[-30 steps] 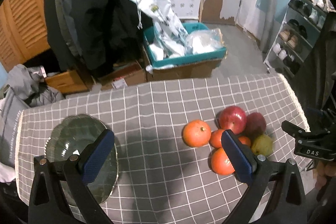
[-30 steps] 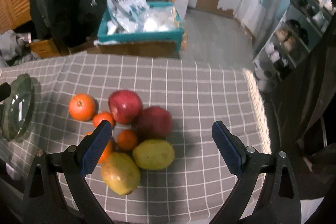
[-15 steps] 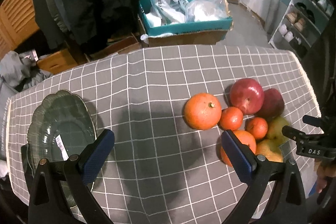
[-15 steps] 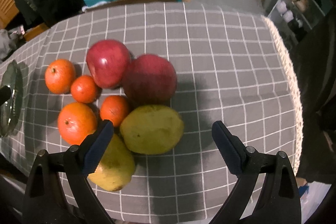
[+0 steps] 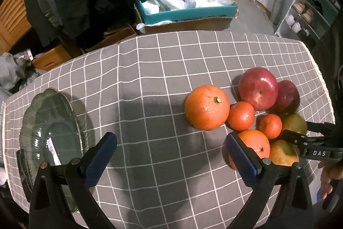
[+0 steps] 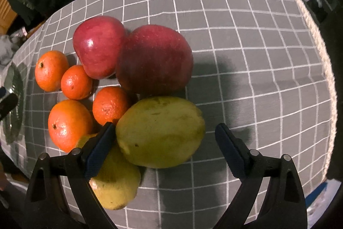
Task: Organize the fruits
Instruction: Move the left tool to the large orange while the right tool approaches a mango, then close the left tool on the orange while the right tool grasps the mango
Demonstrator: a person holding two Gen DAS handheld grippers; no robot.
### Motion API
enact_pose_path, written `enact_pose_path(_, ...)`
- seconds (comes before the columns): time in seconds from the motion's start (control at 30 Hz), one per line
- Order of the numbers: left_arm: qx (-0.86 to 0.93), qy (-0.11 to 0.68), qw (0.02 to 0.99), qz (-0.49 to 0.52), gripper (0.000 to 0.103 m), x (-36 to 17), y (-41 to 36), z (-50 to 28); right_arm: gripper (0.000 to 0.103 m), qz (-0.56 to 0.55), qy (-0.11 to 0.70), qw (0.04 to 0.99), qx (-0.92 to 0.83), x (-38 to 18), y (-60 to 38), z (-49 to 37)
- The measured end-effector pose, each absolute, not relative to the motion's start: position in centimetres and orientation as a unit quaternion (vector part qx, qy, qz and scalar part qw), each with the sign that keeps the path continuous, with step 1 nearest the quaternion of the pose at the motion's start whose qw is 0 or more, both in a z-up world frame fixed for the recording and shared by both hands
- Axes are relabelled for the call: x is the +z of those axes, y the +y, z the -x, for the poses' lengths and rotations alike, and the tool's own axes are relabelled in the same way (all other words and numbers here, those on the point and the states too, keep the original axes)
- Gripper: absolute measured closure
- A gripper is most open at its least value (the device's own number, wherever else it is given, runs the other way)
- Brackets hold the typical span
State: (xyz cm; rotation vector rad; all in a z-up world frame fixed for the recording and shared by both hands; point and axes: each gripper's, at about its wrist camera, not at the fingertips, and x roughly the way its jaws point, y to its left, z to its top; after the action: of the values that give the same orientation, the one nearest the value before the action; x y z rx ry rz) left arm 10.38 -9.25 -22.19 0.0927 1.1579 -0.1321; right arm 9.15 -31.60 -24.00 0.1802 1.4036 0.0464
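Right wrist view: right gripper (image 6: 164, 141), fingers wide and just been narrowing, straddling the green mango (image 6: 160, 131) on the desk (image 6: 257, 57); its long axis runs across the gap. Left gripper (image 5: 171, 156), fingers wide and empty, hangs between plate (image 5: 27, 121) and oranges (image 5: 206, 107)

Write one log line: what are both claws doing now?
left claw: open, empty | right claw: open, closing around mango | plate: empty
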Motion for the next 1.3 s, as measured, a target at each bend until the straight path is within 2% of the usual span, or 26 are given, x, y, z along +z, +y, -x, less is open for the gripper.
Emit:
enact_pose_path(0.2, -0.07, 0.55, 0.831, -0.047, 0.001, -23.3, -10.4, -11.7, 0.018, -0.109, 0.647, 0.754, 0.032, -24.6, -31.8, -9.1)
enact_pose_path(0.47, -0.087, 0.56, 0.823, -0.041, 0.001, -24.7, -12.1, -13.5, 0.018, -0.025, 0.608, 0.793, -0.038, -23.0, -32.7, -9.5)
enact_pose_path(0.8, -0.093, 0.581, 0.809, -0.018, 0.001, -26.8, -12.5, -15.1, 0.018, 0.006, 0.599, 0.798, -0.071, -22.9, -34.2, -9.5)
enact_pose_path(0.97, -0.101, 0.592, 0.8, -0.01, 0.016, -27.8, -12.7, -15.4, 0.018, 0.012, 0.593, 0.802, -0.075, -23.0, -34.2, -9.6)
enact_pose_path(1.03, -0.105, 0.593, 0.798, -0.001, 0.017, -28.0, -12.7, -15.4, 0.018, 0.011, 0.591, 0.803, -0.074, -22.9, -34.4, -9.5)
enact_pose_path(1.1, -0.111, 0.592, 0.798, 0.008, 0.023, -28.0, -12.7, -15.4, 0.018, 0.01, 0.59, 0.804, -0.073, -22.7, -34.4, -9.6)
enact_pose_path(1.17, -0.127, 0.594, 0.794, 0.021, 0.038, -27.9, -12.8, -15.3, 0.018, 0.012, 0.586, 0.807, -0.072, -22.5, -34.3, -9.6)
enact_pose_path(1.3, -0.125, 0.591, 0.797, 0.008, 0.039, -27.7, -13.3, -14.9, 0.018, 0.022, 0.575, 0.815, -0.069, -21.8, -33.7, -9.8)
